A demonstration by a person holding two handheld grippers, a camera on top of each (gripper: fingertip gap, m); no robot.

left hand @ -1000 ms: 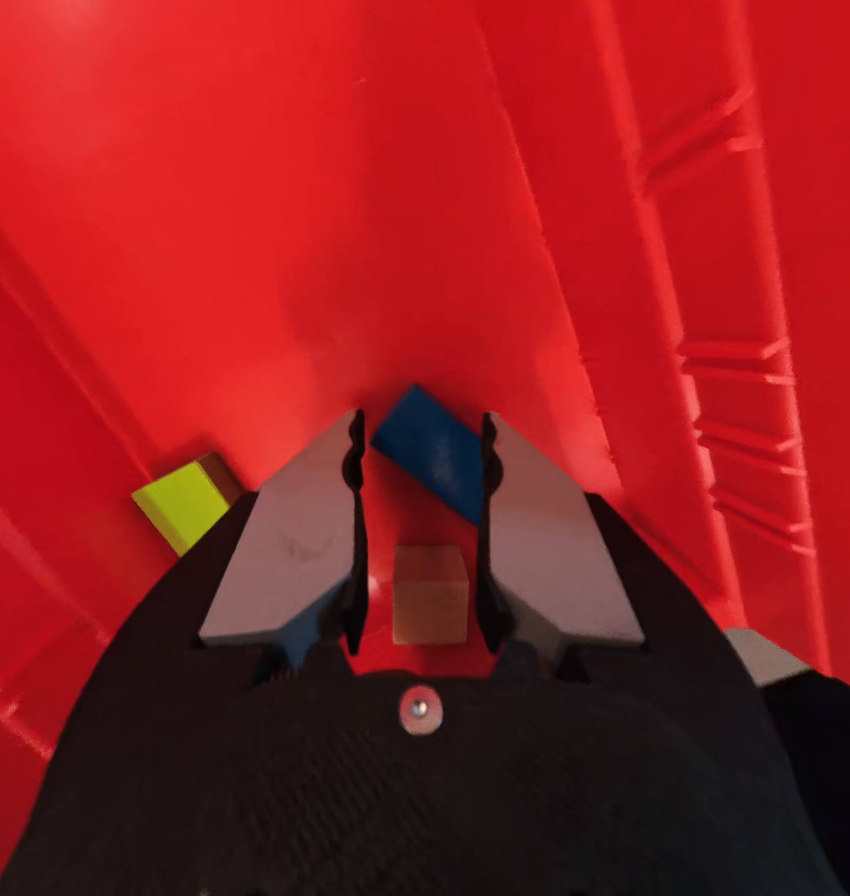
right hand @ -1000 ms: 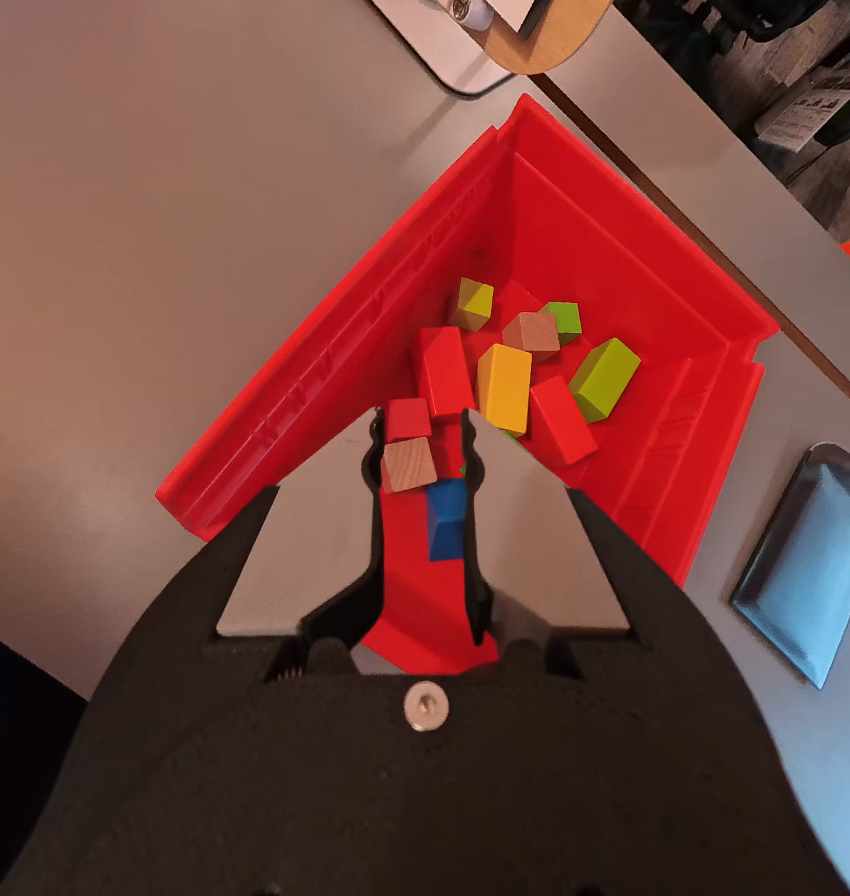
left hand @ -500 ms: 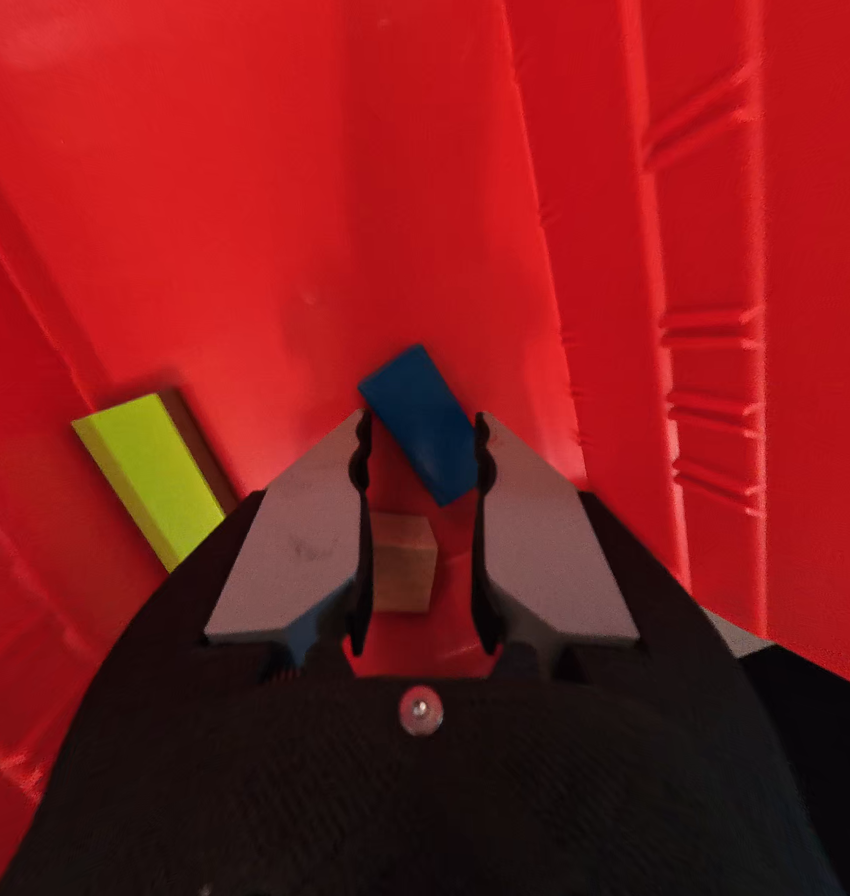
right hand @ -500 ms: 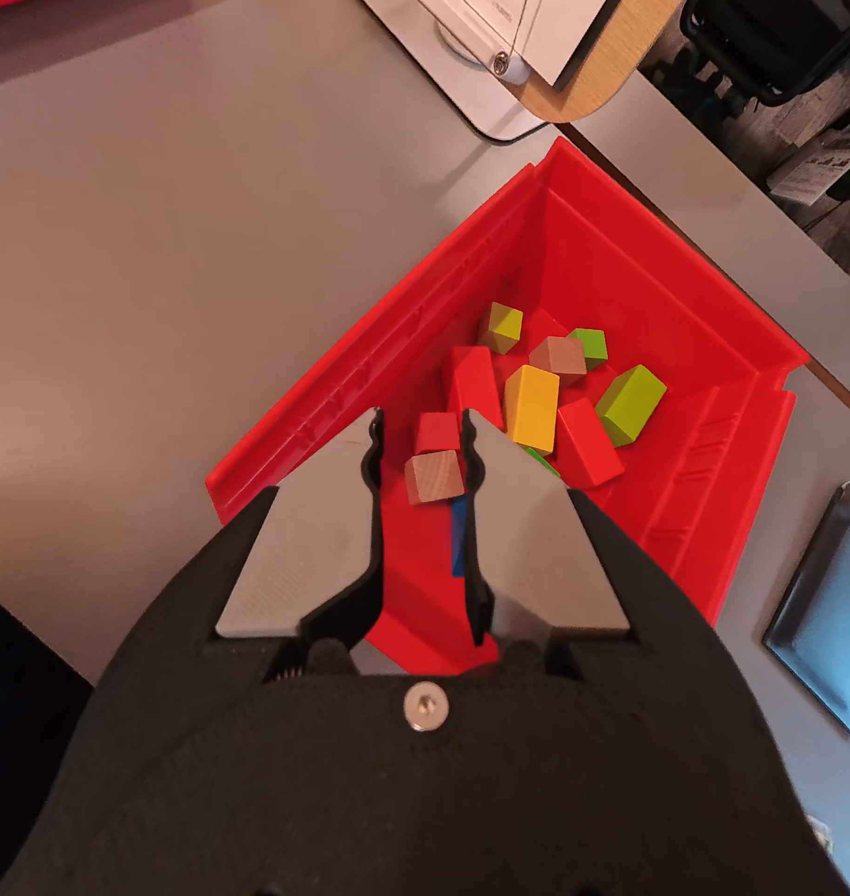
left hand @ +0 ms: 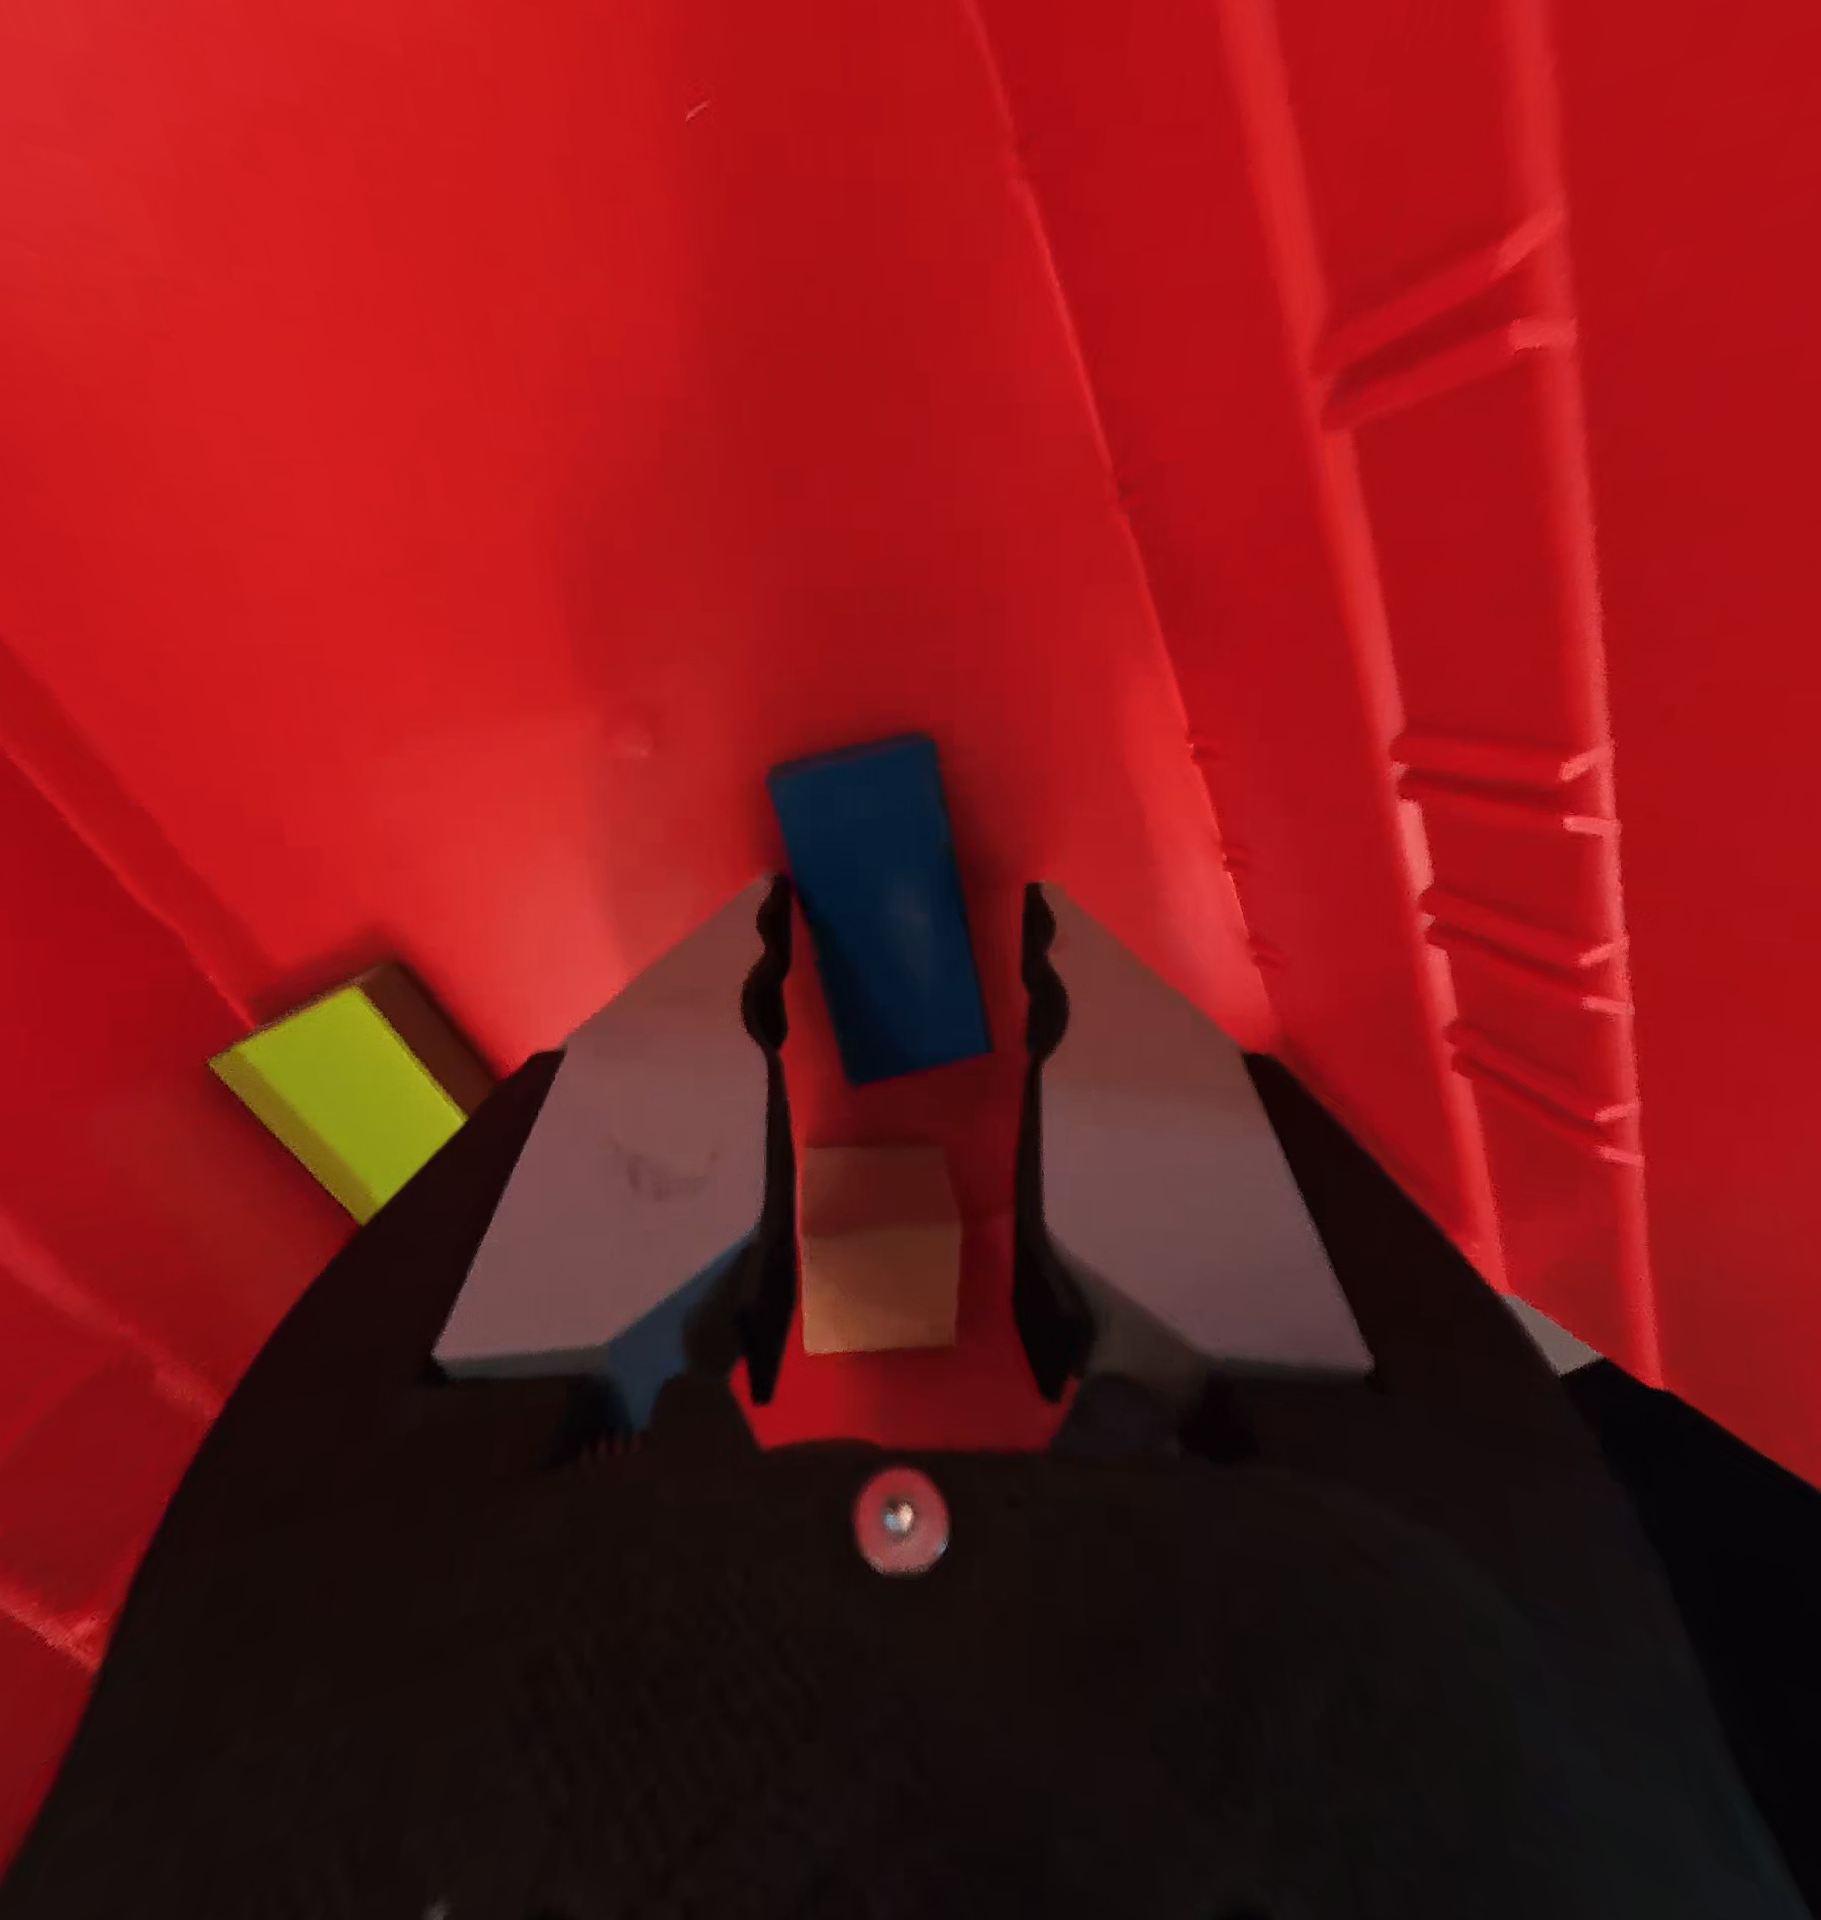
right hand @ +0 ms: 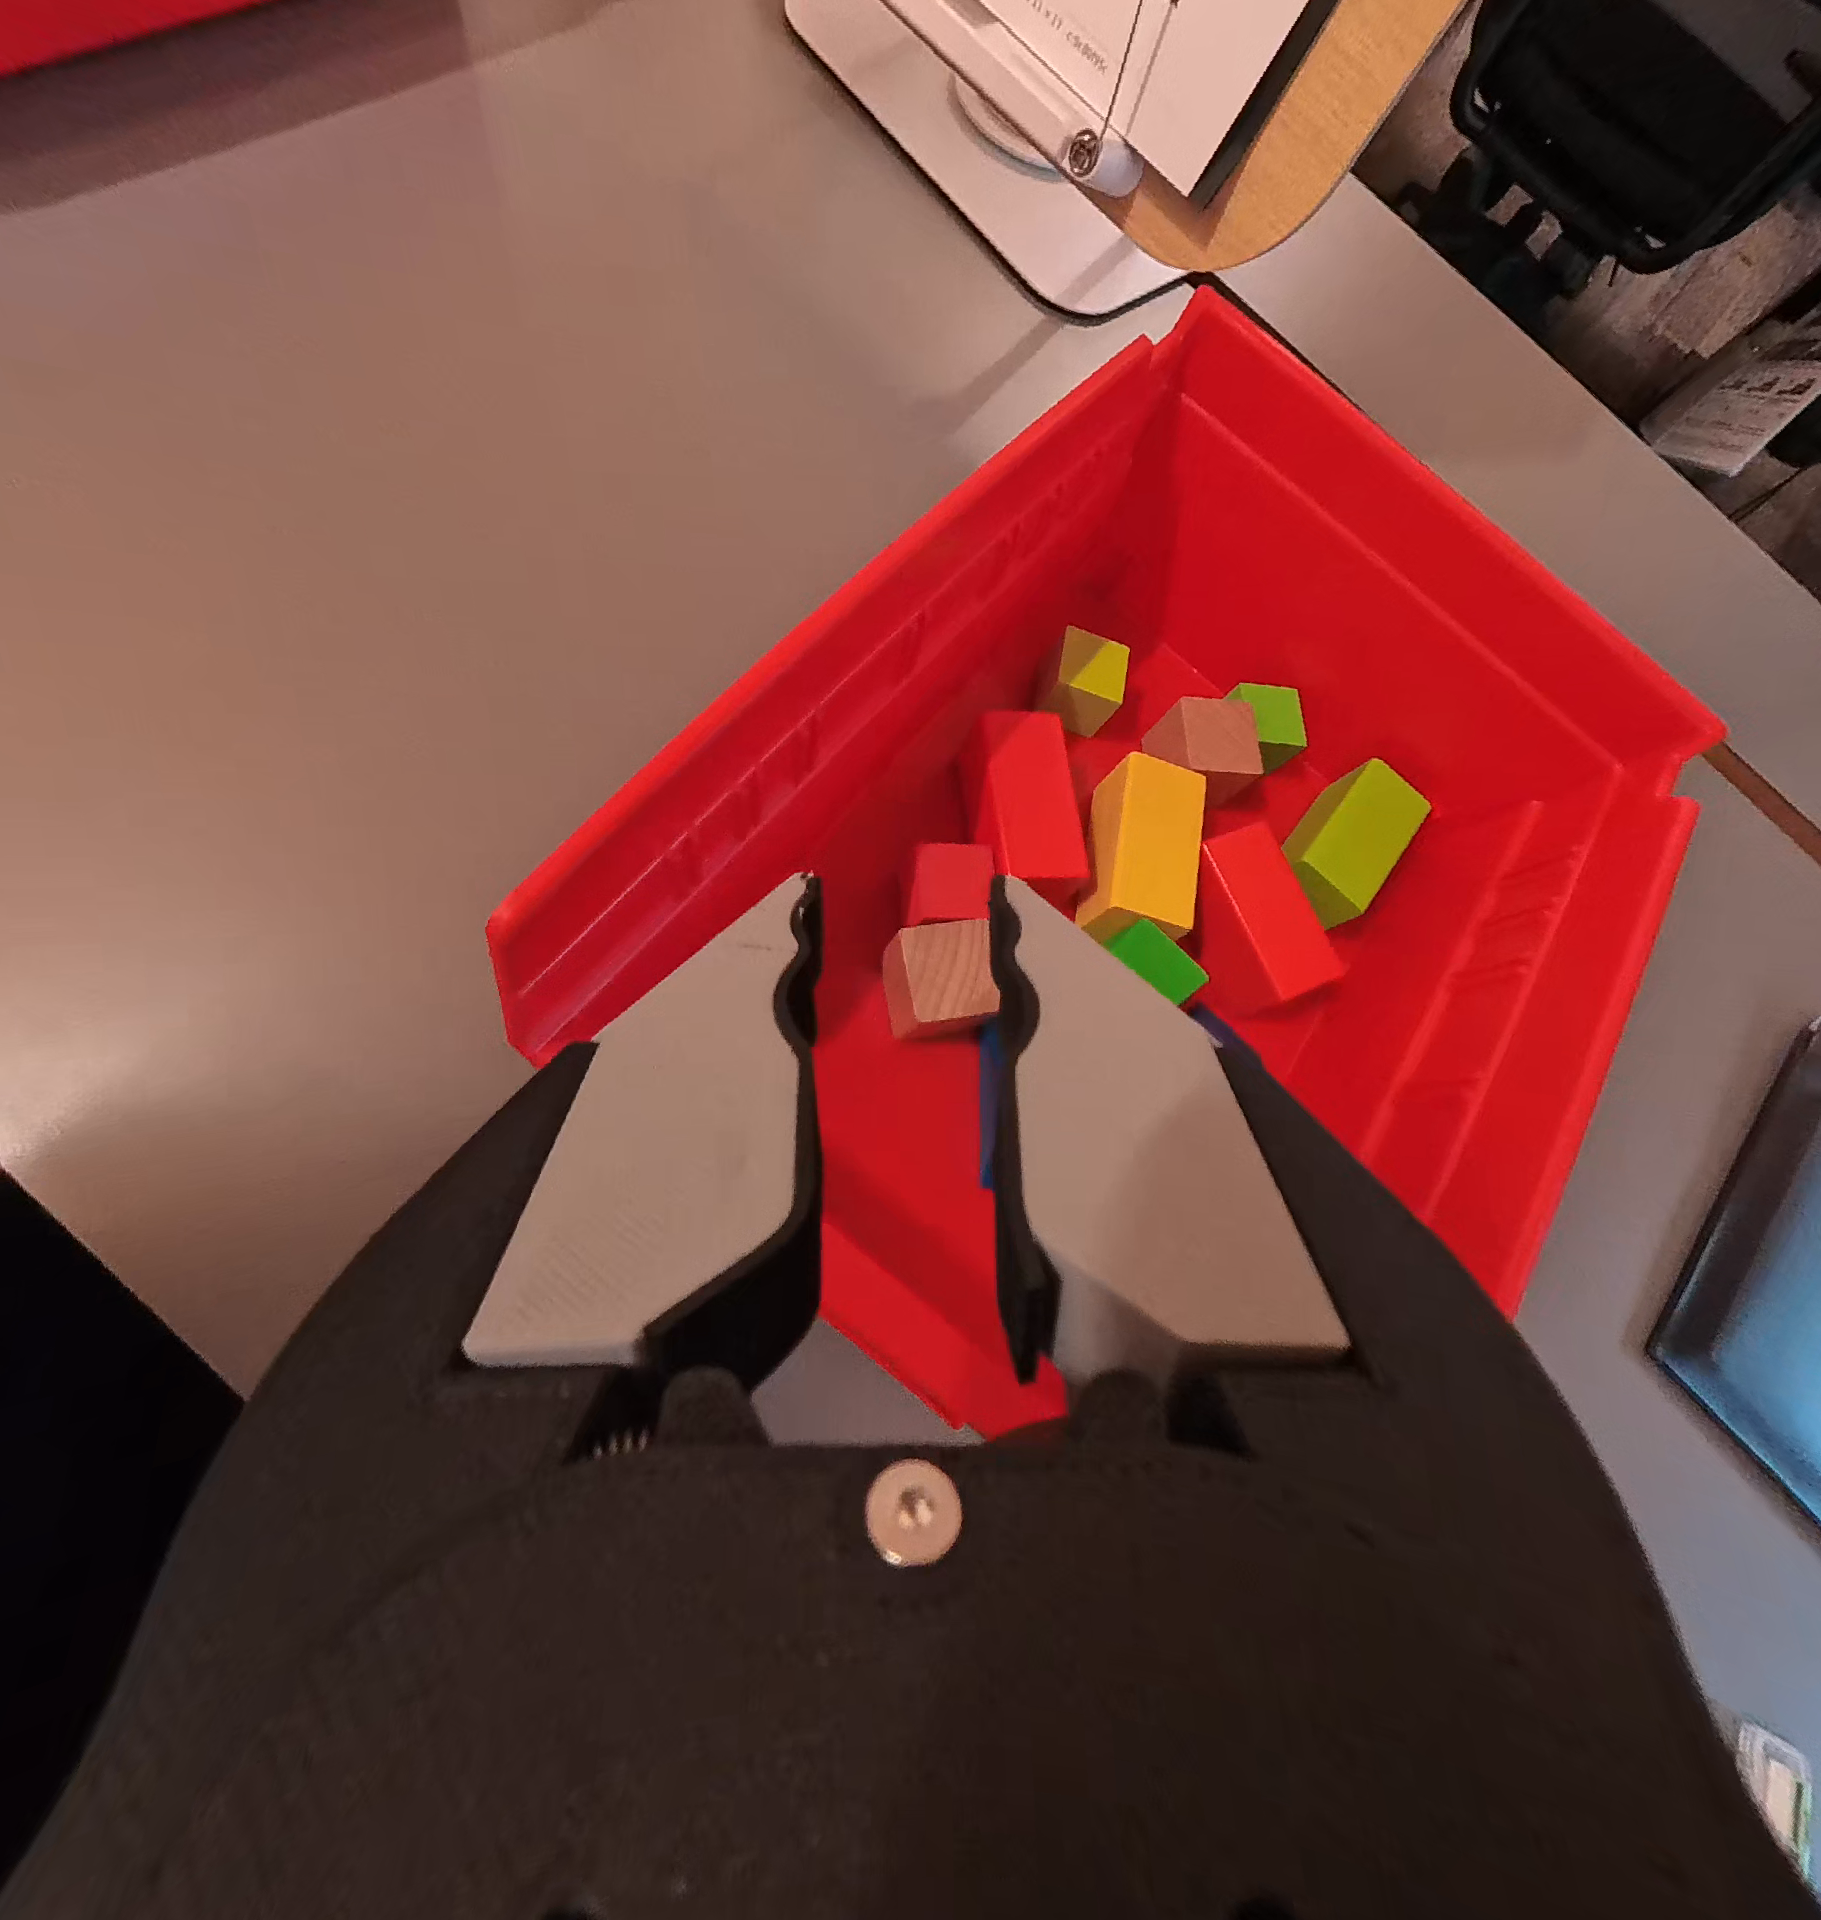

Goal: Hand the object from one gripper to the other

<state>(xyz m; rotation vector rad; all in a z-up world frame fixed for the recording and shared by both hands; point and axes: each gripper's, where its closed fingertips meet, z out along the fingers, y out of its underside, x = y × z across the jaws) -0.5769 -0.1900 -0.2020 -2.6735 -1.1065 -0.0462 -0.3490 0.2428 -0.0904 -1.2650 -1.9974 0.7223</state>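
In the left wrist view my left gripper (left hand: 906,904) is deep inside a red bin (left hand: 470,416). A blue block (left hand: 885,914) lies on the bin floor between its fingertips, close to the left pad and with a clear gap to the right pad. A tan wooden cube (left hand: 875,1257) lies farther back between the fingers, with a gap on its right side. The jaws are open and grip nothing. In the right wrist view my right gripper (right hand: 903,888) hovers open and empty above a red bin (right hand: 781,748) of coloured blocks.
A yellow-green block (left hand: 340,1101) lies left of the left gripper. The bin under the right gripper holds a wooden cube (right hand: 937,977) and red, yellow and green blocks. It stands on a grey table (right hand: 366,520), with a dark tray (right hand: 1779,1278) to its right and a white stand (right hand: 989,135) behind. The grippers' ends are close to 50 centimeters from one another.
The left gripper turned, so the blue block now lies nearly in line with its fingers; its jaws narrowed, then widened a little. The right gripper drew back from its bin, still open.
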